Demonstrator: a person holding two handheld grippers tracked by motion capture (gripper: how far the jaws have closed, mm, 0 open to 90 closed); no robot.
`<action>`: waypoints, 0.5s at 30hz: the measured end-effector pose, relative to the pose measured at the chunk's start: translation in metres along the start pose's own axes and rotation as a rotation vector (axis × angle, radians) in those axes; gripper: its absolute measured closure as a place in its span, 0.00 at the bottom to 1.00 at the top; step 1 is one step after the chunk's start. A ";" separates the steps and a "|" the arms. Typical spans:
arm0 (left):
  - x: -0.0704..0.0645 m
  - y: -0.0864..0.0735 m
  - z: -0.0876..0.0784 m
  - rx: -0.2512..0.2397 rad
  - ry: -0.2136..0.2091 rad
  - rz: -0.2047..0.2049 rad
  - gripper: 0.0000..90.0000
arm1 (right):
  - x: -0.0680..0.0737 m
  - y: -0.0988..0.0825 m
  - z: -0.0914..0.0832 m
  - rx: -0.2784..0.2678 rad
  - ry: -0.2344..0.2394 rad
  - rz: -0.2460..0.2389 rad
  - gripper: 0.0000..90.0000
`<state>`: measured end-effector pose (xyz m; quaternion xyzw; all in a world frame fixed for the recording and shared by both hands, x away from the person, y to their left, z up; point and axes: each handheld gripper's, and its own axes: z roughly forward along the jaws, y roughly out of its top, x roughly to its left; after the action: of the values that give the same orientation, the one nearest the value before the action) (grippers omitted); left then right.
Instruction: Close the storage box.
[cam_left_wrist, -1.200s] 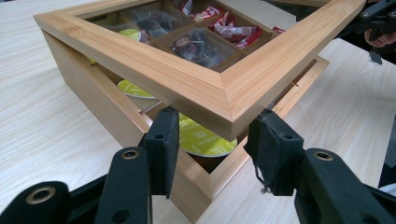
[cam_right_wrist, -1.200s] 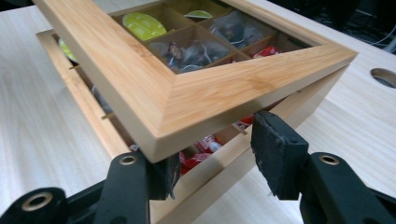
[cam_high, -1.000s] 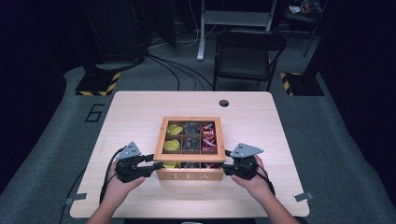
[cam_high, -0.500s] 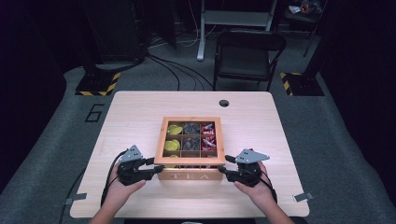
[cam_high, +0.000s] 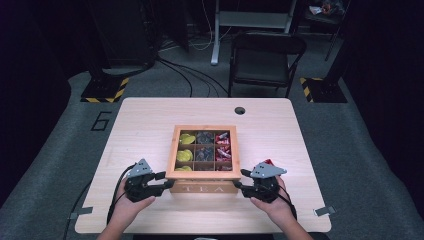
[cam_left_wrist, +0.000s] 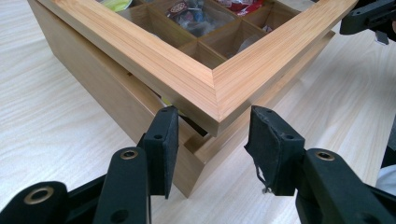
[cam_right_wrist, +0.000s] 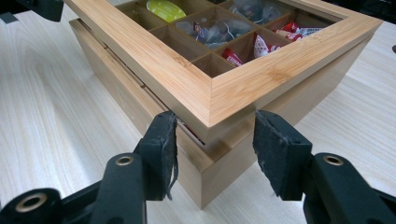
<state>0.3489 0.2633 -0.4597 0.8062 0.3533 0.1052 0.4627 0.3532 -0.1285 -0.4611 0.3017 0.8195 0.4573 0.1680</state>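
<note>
I'm at the near edge of the pale wooden table (cam_high: 150, 120), a black two-jaw gripper in each hand. The square bamboo tea box (cam_high: 203, 189) with its framed window lid (cam_high: 171, 152) sits at the middle of the table, just in front of me, "TEA" on its front wall. My left gripper (cam_left_wrist: 212, 140) is at the box's near left corner — jaws spread, the lid's corner between the pads, no pad pressing on wood. My right gripper (cam_right_wrist: 215, 142) mirrors it at the near right corner, jaws spread around that lid corner too. The lid stands slightly raised off the base — a dark gap shows under its front edge. Yellow, grey and red tea sachets (cam_right_wrist: 261, 46) fill the compartments beneath.
</note>
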 end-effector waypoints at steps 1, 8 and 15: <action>0.001 -0.001 0.000 -0.003 0.007 0.009 0.59 | 0.001 0.000 0.000 0.001 -0.001 0.000 0.55; 0.000 -0.003 -0.001 0.003 -0.005 -0.011 0.59 | 0.003 -0.002 0.000 0.008 -0.009 -0.026 0.55; -0.003 -0.004 -0.003 -0.009 0.008 -0.031 0.56 | -0.002 0.000 -0.005 -0.049 0.019 0.014 0.56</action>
<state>0.3433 0.2649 -0.4613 0.7982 0.3670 0.1029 0.4666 0.3515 -0.1329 -0.4584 0.2989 0.8076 0.4812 0.1642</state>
